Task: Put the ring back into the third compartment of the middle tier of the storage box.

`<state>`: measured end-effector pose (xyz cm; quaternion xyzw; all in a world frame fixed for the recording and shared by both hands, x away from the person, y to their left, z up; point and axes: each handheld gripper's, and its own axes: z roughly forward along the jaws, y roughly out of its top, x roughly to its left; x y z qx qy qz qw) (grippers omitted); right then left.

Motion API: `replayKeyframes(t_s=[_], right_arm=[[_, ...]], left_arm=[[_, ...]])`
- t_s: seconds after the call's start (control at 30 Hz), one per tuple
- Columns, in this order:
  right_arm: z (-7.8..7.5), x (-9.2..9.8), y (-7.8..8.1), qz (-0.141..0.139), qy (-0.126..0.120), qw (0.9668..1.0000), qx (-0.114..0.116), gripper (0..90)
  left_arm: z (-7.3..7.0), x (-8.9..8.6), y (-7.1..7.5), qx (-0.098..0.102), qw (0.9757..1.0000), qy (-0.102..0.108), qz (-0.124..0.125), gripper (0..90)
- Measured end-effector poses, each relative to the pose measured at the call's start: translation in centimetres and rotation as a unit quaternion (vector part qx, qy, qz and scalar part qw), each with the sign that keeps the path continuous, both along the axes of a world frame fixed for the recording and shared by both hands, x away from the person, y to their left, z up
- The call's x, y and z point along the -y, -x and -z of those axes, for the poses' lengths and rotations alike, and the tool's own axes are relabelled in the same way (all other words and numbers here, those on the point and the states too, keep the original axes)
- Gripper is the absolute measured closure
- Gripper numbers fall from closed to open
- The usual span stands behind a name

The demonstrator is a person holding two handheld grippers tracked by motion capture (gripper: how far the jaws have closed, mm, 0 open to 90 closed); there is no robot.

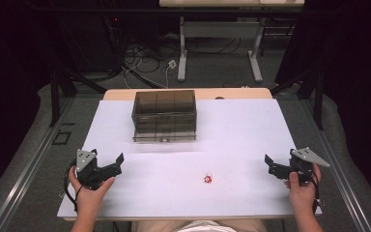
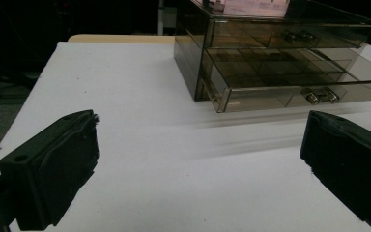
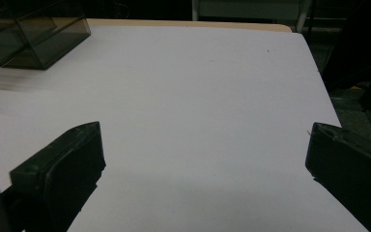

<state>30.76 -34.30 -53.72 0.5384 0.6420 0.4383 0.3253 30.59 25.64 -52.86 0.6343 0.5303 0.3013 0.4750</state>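
Note:
A smoky see-through drawer box (image 1: 164, 116) stands at the back middle of the white table (image 1: 241, 125). A small red object (image 1: 208, 179) lies near the front, between the two grippers. My left gripper (image 1: 117, 169) is held open at the front left, jaws pointing right. My right gripper (image 1: 269, 166) is open at the front right, jaws pointing left. In the left gripper view the open left gripper (image 2: 202, 125) faces the drawer box (image 2: 280, 53), whose lower drawer and its metal handle (image 2: 319, 96) stick out slightly. In the right gripper view the open right gripper (image 3: 205, 133) has bare table (image 3: 198, 72) between its jaws.
A corner of the drawer box (image 3: 29, 34) shows at the upper left of the right gripper view. Behind the table stand a desk frame (image 1: 220, 48) and loose cables (image 1: 145, 63) on the floor. Dark curtains line both sides.

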Motion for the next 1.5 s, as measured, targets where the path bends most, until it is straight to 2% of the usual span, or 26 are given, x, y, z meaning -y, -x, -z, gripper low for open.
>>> replayKeyframes(t_s=[0.2,0.23,0.4,0.47,0.6,0.63,0.7,0.73,0.8,0.83,0.9,0.97,1.03,1.07,1.1,1.2,1.23,1.27,1.3,1.5], right_arm=[[0.2,-0.1,0.1,0.003,-0.002,1.0,0.002,0.1],[0.2,-0.1,0.2,0.003,-0.002,1.0,-0.001,0.1],[0.1,-0.3,0.3,0.0,0.006,1.0,0.0,0.0],[0.2,-0.4,0.2,0.001,0.004,1.0,0.009,0.1],[0.0,-0.5,0.2,0.003,0.002,1.0,0.005,0.0],[0.1,-0.5,0.3,0.003,0.004,1.0,0.005,0.0],[0.2,-0.5,0.3,0.009,-0.006,0.9999,0.005,0.0],[0.2,-0.3,0.3,0.008,-0.005,1.0,-0.004,0.0],[0.4,-0.3,0.0,0.008,-0.018,0.9998,0.004,0.1],[0.3,-0.2,-0.1,0.006,-0.018,0.9998,-0.004,0.3],[0.4,-0.3,-0.2,0.008,-0.02,0.9998,0.0,0.8],[0.3,-0.4,-0.2,0.006,-0.016,0.9998,-0.008,1.1],[0.3,-0.6,0.0,0.003,-0.014,0.9999,-0.001,1.1],[0.2,-0.8,0.1,-0.001,-0.004,1.0,0.006,1.0],[0.1,-0.9,0.3,0.0,-0.002,1.0,0.0,1.0],[0.3,-1.1,0.3,-0.003,-0.004,1.0,0.006,1.0],[0.4,-1.1,0.2,-0.005,-0.003,1.0,0.008,1.0],[0.4,-1.1,0.2,-0.005,-0.003,1.0,0.008,1.0],[0.3,-1.2,0.2,-0.009,0.004,1.0,-0.003,1.0],[0.3,-1.3,0.2,-0.007,-0.001,1.0,0.001,1.0]], left_arm=[[0.0,0.1,0.0,0.002,1.0,0.003,0.003,0.2],[-0.1,0.2,0.0,0.009,0.9999,0.006,0.005,0.2],[-0.3,0.5,0.2,0.021,0.9996,0.012,0.014,0.2],[-0.4,0.6,0.4,0.022,0.9995,0.016,0.017,0.2],[-0.4,0.8,0.5,0.02,0.9993,0.023,0.022,0.2],[-0.4,1.0,0.6,0.023,0.9992,0.019,0.028,0.2],[-0.4,1.2,0.6,0.028,0.9991,0.018,0.028,0.2],[-0.5,1.3,0.5,0.028,0.999,0.018,0.029,0.2],[-0.4,1.4,0.5,0.031,0.9989,0.02,0.03,0.2],[-0.4,1.5,0.5,0.03,0.9988,0.021,0.032,0.1],[-0.3,1.9,0.6,0.027,0.9987,0.021,0.037,0.1],[-0.3,2.4,0.7,0.027,0.9984,0.018,0.046,0.1],[-0.4,3.0,0.8,0.034,0.9974,0.021,0.059,0.2],[-0.5,3.3,0.8,0.036,0.9967,0.023,0.069,0.2],[-0.6,3.9,0.9,0.043,0.9955,0.02,0.082,0.2],[-0.6,4.6,1.0,0.044,0.995,0.015,0.088,0.2],[-0.7,5.3,1.1,0.042,0.9939,0.023,0.099,0.2],[-0.7,5.3,1.1,0.042,0.9939,0.023,0.099,0.2],[-0.8,6.0,1.2,0.043,0.9929,0.023,0.109,0.2],[-1.0,7.6,1.1,0.042,0.9909,0.023,0.126,1.0]])
